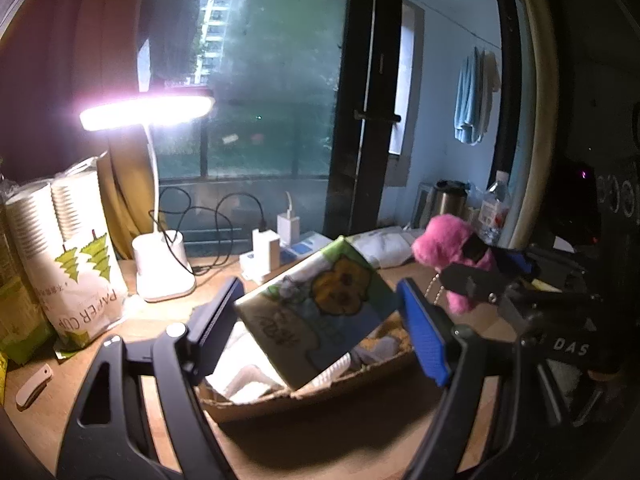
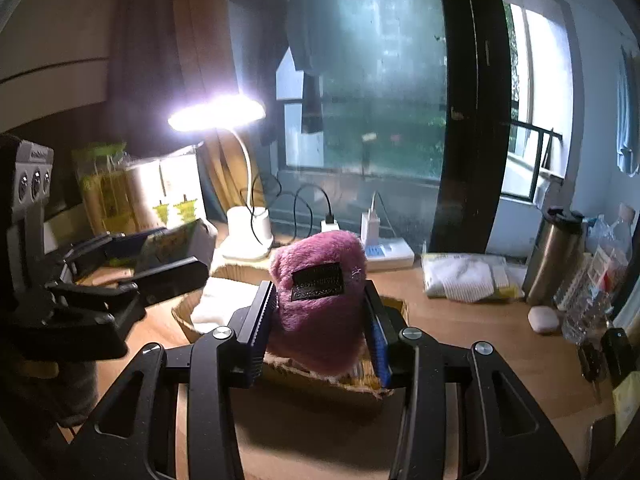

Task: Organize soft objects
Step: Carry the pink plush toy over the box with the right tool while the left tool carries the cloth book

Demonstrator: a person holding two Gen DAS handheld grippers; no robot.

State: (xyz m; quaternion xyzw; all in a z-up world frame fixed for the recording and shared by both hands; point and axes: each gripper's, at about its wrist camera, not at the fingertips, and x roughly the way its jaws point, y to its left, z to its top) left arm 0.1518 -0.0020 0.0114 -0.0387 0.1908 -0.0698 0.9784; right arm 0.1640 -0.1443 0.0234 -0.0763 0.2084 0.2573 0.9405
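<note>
Now | L fingers [image 1: 320, 320] grip tissue pack [image 1: 320, 312], tilted | R fingers [image 2: 320, 332] clamp pink plush [image 2: 320, 304]

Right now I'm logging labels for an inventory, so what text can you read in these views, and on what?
"PAPER CUP": white plastic sleeve of stacked paper cups, printed upside down, last letters cut off.
"DAS": black body of the right gripper, seen from the left wrist.
Handwritten script on the cartoon-printed tissue pack: illegible.
Black patch on the pink plush toy: too blurred.
</note>
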